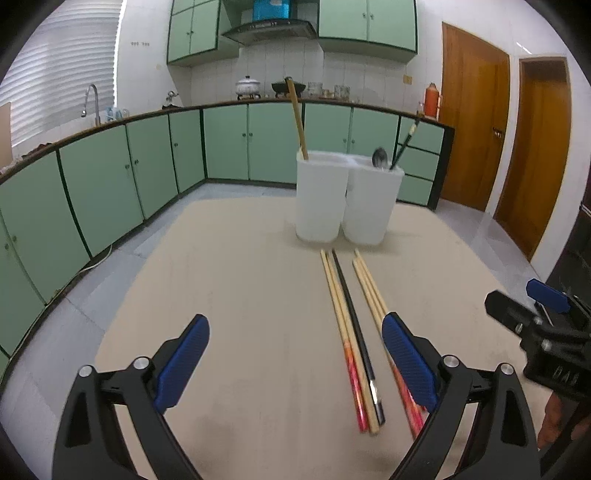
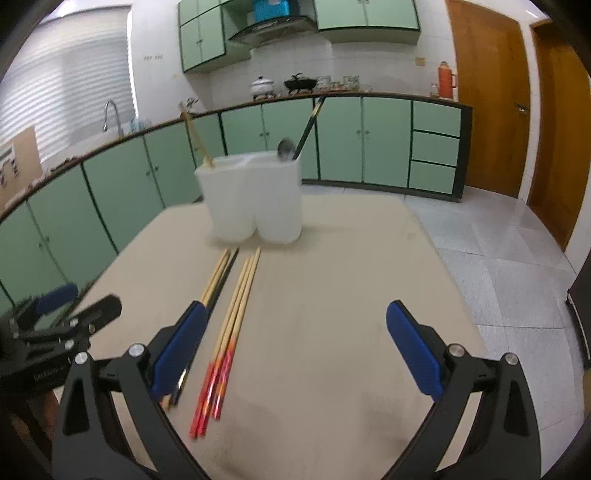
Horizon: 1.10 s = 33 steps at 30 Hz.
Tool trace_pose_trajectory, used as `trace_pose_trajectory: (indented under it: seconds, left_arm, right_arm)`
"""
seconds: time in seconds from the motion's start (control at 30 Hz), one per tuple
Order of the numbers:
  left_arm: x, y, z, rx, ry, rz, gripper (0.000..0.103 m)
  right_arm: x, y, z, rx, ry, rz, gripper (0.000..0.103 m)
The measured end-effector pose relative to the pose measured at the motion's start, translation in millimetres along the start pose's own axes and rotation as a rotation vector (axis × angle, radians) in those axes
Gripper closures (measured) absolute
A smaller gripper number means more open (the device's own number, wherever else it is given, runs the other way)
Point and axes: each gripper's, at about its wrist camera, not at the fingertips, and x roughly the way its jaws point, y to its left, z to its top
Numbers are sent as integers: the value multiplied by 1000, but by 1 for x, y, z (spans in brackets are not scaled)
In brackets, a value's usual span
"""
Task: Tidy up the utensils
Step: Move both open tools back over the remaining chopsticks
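Both grippers are hanging over the table with jaws spread wide, gripping nothing: left gripper, right gripper. Chopsticks are lying in two bundles just in front of the white two-compartment holder, which is holding a spoon and upright sticks.

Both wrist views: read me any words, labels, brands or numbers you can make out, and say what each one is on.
Nothing can be read for certain.
Pale lettering on the black body of the right hand-held gripper: too blurred to read.
Pale lettering on the black body of the left hand-held gripper: too small and blurred.
Blue box above the range hood: no legible print.
White utensil holder: no label visible.
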Motion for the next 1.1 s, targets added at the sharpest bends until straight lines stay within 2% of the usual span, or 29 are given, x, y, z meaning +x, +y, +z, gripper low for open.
trace_pose_trajectory:
  seconds: [0.07,0.13,0.3,0.53,1.1]
  left_arm:
    - [1,0,-7,9,22,-5,14]
    - [3,-1,-15,2,45,-9,17]
    - [8,-1,-31,-21,77,-6,24]
    - [11,1,-48,-29,114,-7,24]
    - [15,7,-58,-30,141,-4,24]
  right_arm:
    - [1,5,-10,-19,23,7,12]
    - [3,9,-15,-27,45,21,26]
    - [7,17,-32,-37,90,47,39]
    - [11,37,-57,-86,144,79,54]
    - [19,47,-63,-136,185,63,62]
